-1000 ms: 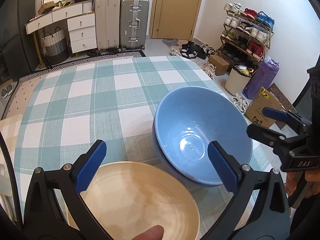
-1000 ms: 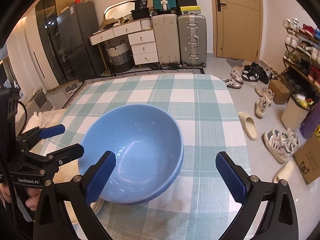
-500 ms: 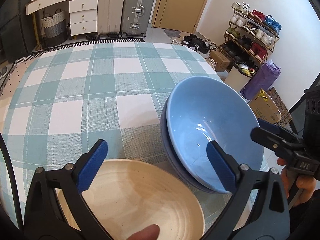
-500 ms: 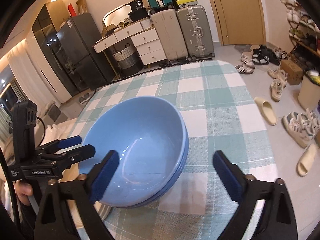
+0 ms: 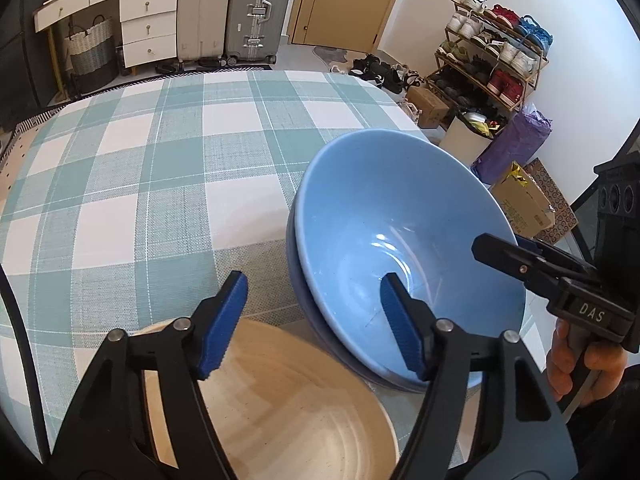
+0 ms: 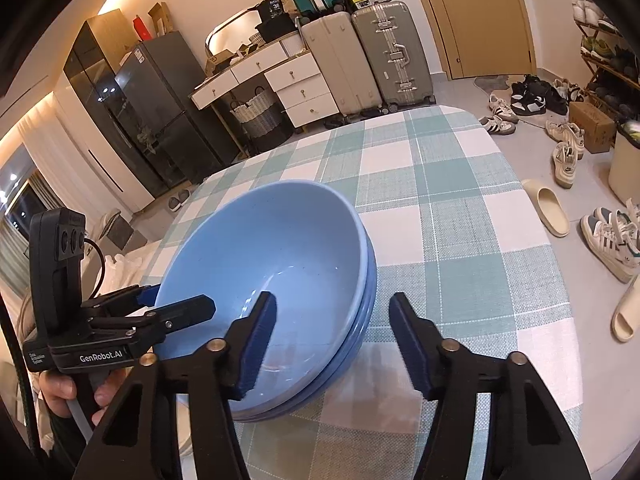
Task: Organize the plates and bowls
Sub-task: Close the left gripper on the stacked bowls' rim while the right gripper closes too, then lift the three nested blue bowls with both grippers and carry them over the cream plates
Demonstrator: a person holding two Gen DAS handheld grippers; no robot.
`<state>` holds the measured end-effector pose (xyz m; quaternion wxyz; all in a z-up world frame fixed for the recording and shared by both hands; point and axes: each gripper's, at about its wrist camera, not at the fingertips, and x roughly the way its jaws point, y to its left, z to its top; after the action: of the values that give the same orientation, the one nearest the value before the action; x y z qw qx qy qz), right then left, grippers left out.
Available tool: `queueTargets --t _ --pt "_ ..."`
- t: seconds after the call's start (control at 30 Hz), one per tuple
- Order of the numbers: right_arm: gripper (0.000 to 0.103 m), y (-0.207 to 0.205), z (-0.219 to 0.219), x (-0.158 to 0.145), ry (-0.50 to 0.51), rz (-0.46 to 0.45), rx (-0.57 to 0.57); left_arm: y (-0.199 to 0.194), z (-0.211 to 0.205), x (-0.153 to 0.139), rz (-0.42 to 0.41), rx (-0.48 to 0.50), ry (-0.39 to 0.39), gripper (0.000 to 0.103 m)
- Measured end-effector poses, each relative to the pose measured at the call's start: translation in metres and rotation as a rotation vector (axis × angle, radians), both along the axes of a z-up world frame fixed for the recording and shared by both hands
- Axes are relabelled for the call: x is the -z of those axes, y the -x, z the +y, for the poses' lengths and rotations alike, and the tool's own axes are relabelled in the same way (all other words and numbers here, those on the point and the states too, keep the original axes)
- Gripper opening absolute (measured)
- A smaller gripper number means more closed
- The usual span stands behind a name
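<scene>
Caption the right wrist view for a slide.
Right gripper, jaws closing, straddles the near rim of stacked blue bowls on a checked tablecloth; left gripper reaches in opposite.

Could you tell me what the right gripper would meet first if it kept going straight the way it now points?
Probably the near rim of the blue bowl stack; the right gripper straddles it with its just-closing jaws, not yet touching.
</scene>
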<state>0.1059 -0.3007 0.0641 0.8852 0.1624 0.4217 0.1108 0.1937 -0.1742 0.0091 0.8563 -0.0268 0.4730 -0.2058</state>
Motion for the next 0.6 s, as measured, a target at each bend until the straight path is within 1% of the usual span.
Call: queueTargets --t 0.07,0.1,0.13,0.2,0.23,0.3,0.37,0.6 --pt "0.050 -0.0009 -0.0004 0.0002 -0.001 0.001 0.002 0.0000 -0.0013 -0.0001 0.002 0.003 0.004 0.055" --pt "0.045 -0.0009 -0.0003 0.0004 -0.003 0.000 0.002 -0.0002 -0.0026 -0.0001 0.002 0.004 0.005 0.050" --pt "0.042 -0.0012 0.0002 0.0006 -0.001 0.001 0.002 0.0004 -0.0027 -0.0004 0.001 0.005 0.004 0.044" --pt "0.039 -0.0009 0.0002 0.0007 0.009 -0.001 0.005 0.0010 -0.0055 -0.0007 -0.005 0.009 -0.003 0.035" --pt "0.037 -0.0009 0.0004 0.0009 0.013 -0.002 0.007 0.0026 -0.0054 -0.0014 -0.005 0.015 -0.001 0.032" --pt "0.034 -0.0012 0.0001 0.0018 0.021 -0.001 0.012 0.0047 -0.0086 -0.0022 -0.016 0.015 -0.020 0.032" --pt "0.032 -0.0008 -0.0006 0.0024 0.020 0.002 0.015 0.0065 -0.0101 -0.0024 -0.025 0.012 -0.030 0.031" --pt "0.032 -0.0001 0.0019 0.0017 0.032 0.006 0.017 0.0064 -0.0088 -0.0021 -0.023 0.003 -0.035 0.030"
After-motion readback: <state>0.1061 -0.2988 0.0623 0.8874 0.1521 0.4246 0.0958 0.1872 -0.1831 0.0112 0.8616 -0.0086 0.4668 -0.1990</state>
